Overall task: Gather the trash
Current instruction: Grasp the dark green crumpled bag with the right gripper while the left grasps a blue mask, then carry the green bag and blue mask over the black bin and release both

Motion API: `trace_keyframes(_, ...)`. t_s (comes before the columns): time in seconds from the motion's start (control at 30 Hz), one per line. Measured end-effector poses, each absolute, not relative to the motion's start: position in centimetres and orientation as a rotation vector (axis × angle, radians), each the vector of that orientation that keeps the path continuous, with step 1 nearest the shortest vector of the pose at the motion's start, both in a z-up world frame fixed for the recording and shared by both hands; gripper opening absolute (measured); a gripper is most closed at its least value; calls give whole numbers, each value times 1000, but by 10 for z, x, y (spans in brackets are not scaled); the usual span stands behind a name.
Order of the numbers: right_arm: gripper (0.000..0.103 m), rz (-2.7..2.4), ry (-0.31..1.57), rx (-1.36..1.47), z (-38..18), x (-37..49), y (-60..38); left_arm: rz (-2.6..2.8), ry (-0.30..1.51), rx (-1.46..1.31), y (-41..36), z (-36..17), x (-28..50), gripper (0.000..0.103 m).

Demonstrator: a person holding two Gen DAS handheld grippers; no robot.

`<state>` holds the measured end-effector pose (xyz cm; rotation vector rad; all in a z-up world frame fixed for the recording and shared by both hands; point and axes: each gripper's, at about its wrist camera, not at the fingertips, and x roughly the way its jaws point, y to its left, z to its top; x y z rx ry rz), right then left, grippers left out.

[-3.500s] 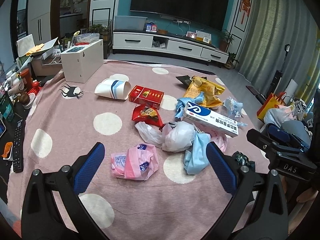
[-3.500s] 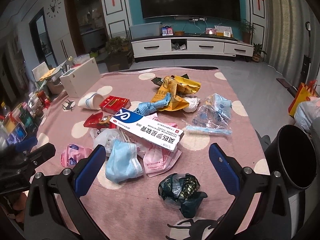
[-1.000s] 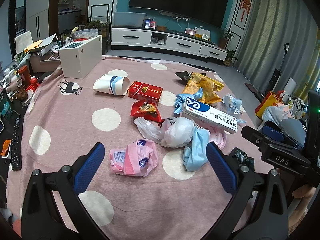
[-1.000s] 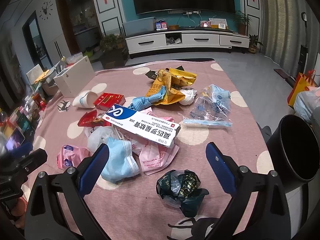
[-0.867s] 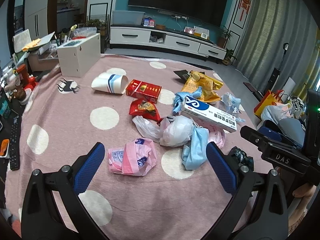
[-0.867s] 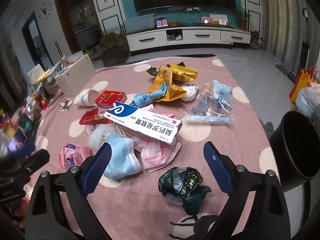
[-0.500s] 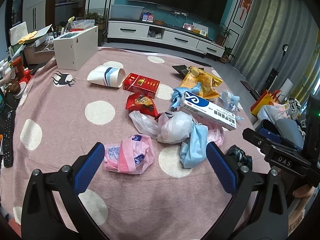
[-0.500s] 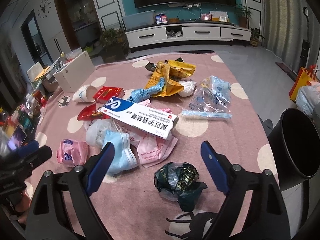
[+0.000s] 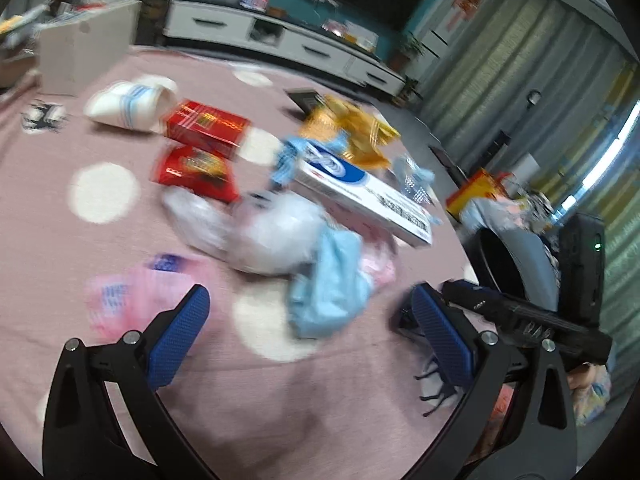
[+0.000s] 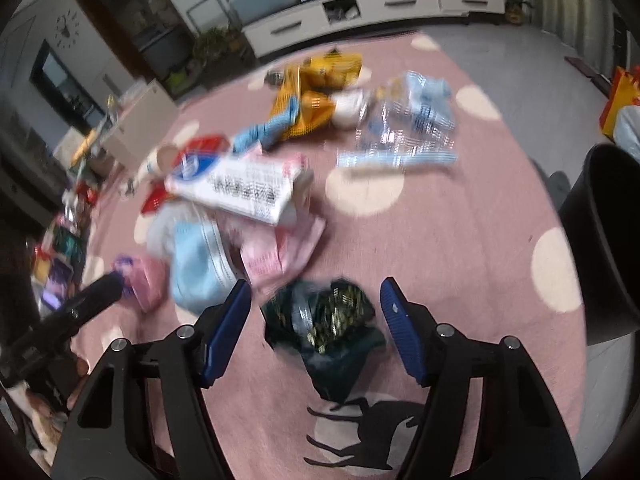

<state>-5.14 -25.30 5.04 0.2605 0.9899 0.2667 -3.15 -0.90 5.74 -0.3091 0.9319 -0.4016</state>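
Both views are smeared by motion blur, so the print on the wrappers cannot be read. The lower part of each view is masked by the black gripper frames. In the left wrist view the right edge of the pink dotted cloth (image 9: 100, 128) is cut off by the other gripper's body, and the dark crumpled bag is hidden behind the left gripper's right finger. In the right wrist view only part of the black bin (image 10: 612, 248) is shown at the right edge.

The dark crumpled bag (image 10: 324, 320) lies on the cloth just beside the deer print (image 10: 360, 432), between the blue fingers (image 10: 226, 330) of the right gripper (image 10: 316, 324); no contact with the pads is seen. The bag is a lump with no clear long axis. The long white and blue box (image 10: 236, 188) lies flat on the pile, its long axis running from upper left to lower right in the left wrist view.

The right fingers are set moderately apart and have just been closing, with the bag between them. The left gripper (image 9: 308, 344) is held wide, with nothing between its fingers; the blue mask (image 9: 328, 284) lies just beyond them.

Compared with one second ago, both views are tilted lower and nearer to the cloth, and the bag is now framed by the right fingers.
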Motion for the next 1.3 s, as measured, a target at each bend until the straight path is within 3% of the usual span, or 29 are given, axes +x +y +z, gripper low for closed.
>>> trace_keyframes(0.2, 62, 267, 1060, 271, 23, -49, -253, -373, 964, -228, -42, 36, -16, 100)
trace_keyframes(0.3, 57, 280, 1052, 317, 23, -49, -262, -374, 955, -199, -56, 32, -11, 94)
trace_keyframes(0.37, 54, 290, 1050, 334, 22, -48, -266, -386, 966, -189, -65, 28, -7, 83)
trace_keyframes(0.43, 50, 289, 1040, 332, 23, -49, -267, -409, 1000, -214, -66, 22, -1, 60)
trace_keyframes(0.63, 48, 284, 990, 355, 36, -54, -274, -452, 1008, -298, -65, 17, -1, 25)
trace_keyframes(1.13, 48, 93, 690, 325, 132, -75, -317, -501, 679, -234, -96, 152, -48, 21)
trace_keyframes(1.3, 48, -37, 563, 295, 179, -78, -346, -593, 634, -261, -129, 174, -36, 21)
